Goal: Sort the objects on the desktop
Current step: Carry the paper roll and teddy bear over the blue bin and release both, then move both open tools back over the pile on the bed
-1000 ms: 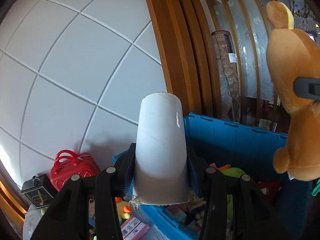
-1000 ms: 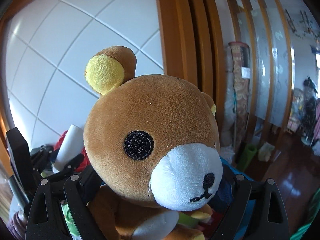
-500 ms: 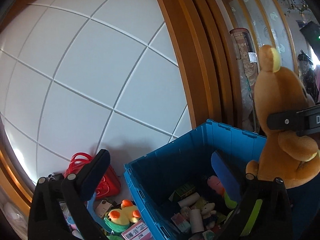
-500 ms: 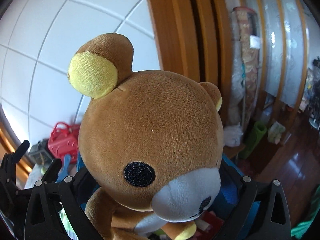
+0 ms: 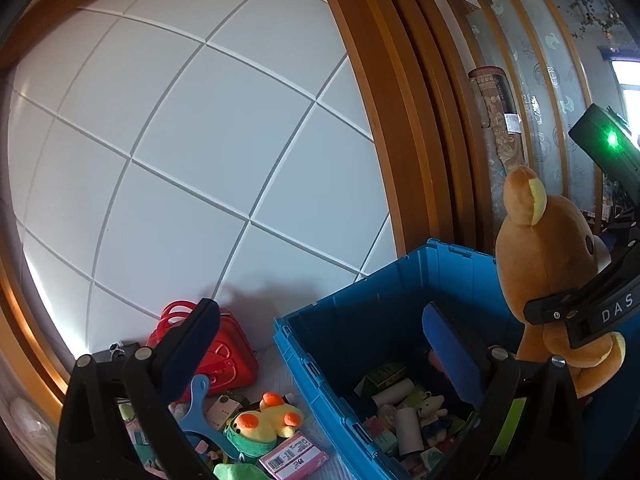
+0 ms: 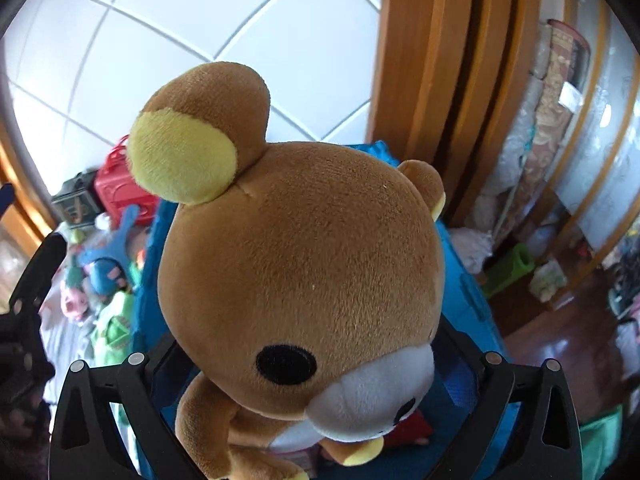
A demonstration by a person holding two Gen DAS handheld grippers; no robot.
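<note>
My left claw [image 5: 320,360] stands spread wide with nothing between its fingers, pointing over the near corner of the blue crate [image 5: 360,320]. Inside the crate I see small boxes, paper rolls and a little plush toy. Left of the crate lie a red toy case [image 5: 224,352], a yellow duck plush [image 5: 268,416] and a pink barcoded pack [image 5: 294,458]. My right claw [image 6: 316,380] has the brown plush bear [image 6: 304,264] between its wide-set fingers; I cannot tell whether the pads press on it. The bear hangs head-up above the crate's right side, against a white tiled wall [image 5: 180,152].
</note>
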